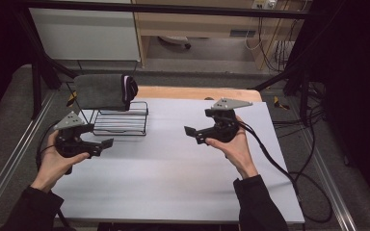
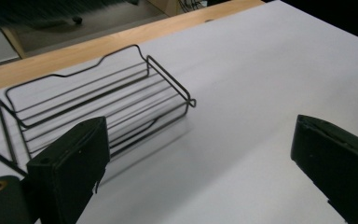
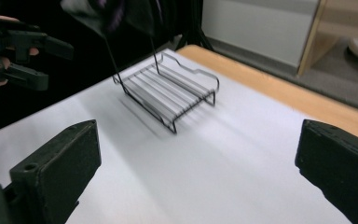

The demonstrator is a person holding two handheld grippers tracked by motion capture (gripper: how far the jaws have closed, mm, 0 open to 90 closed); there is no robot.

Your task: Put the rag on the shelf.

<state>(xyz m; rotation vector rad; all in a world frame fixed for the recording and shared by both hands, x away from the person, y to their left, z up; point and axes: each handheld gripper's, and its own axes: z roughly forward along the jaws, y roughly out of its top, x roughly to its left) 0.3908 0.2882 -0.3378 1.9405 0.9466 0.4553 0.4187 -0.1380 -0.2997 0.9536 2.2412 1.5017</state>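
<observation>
A wire rack (image 1: 123, 120) stands on the white counter (image 1: 173, 163) toward its far left, with a grey folded cloth (image 1: 101, 91) hung over the tall frame at its back. The left gripper (image 1: 107, 143) hovers just in front of the rack, its fingers (image 2: 70, 163) wide apart with nothing between them. The right gripper (image 1: 191, 132) is held over the middle of the counter, well apart from the rack, pointing toward it; its fingers (image 3: 56, 168) also stand wide apart and empty.

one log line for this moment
left tool: open, empty | right tool: open, empty | towel: on rack top | table
</observation>
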